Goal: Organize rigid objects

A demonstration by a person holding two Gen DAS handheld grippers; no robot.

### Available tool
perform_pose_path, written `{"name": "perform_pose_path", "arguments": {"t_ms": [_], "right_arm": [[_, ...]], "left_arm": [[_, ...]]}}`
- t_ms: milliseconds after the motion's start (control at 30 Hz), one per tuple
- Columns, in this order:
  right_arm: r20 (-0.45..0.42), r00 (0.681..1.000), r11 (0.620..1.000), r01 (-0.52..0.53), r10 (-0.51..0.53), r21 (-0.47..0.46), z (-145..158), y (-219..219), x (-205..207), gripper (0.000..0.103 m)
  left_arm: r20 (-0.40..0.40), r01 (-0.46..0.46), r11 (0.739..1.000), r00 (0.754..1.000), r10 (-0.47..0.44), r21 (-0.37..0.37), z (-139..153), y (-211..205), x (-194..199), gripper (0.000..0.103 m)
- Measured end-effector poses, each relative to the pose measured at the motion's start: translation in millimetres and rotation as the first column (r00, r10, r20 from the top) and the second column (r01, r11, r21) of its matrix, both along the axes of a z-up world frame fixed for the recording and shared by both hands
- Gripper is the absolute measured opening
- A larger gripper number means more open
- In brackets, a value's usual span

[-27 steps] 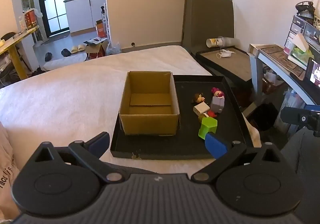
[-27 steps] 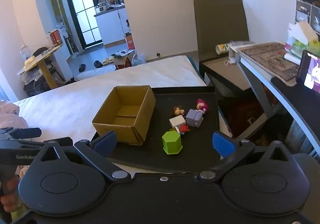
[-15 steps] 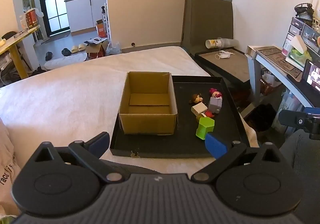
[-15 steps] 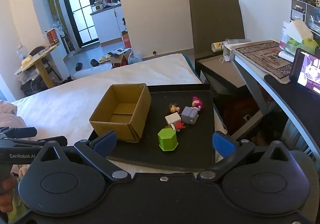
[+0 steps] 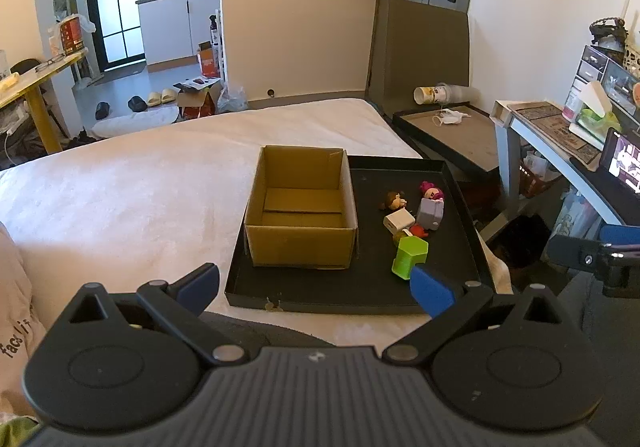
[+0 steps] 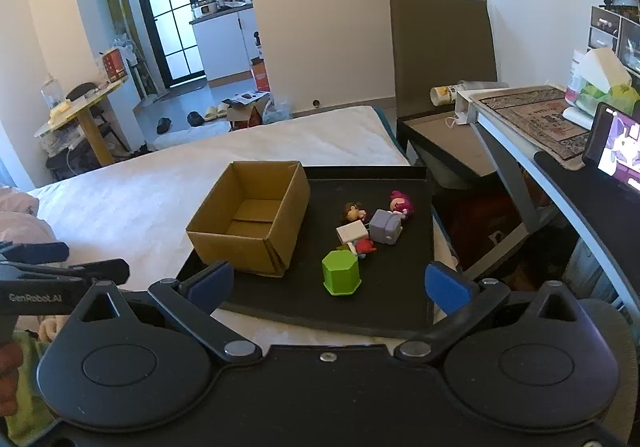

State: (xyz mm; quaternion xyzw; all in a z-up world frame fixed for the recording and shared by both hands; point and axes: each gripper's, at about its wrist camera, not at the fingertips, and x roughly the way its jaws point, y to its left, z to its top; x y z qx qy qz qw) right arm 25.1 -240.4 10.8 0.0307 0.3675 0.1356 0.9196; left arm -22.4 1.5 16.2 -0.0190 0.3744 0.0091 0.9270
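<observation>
Nothing on the flat black tray (image 6: 384,307) has shifted: small rigid toys (image 6: 374,225) cluster right of the open brown cardboard box (image 6: 248,223). Both my jaws hang spread, empty.

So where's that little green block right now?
The green block stands on the black tray, right of the cardboard box in both views. It is the toy nearest the camera, just in front of the small pile of toys.
</observation>
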Motion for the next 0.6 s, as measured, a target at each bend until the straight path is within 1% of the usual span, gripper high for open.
{"name": "perform_pose_path", "arguments": {"t_ms": [600], "right_arm": [[0.001,1.0,1.0,0.007,-0.007,-0.008,2.4,2.1,-7.4,0.103]], "left_arm": [[0.002,0.02,1.0,1.0,-0.02,0.008,1.8,-4.7,-4.7,0.101]]}}
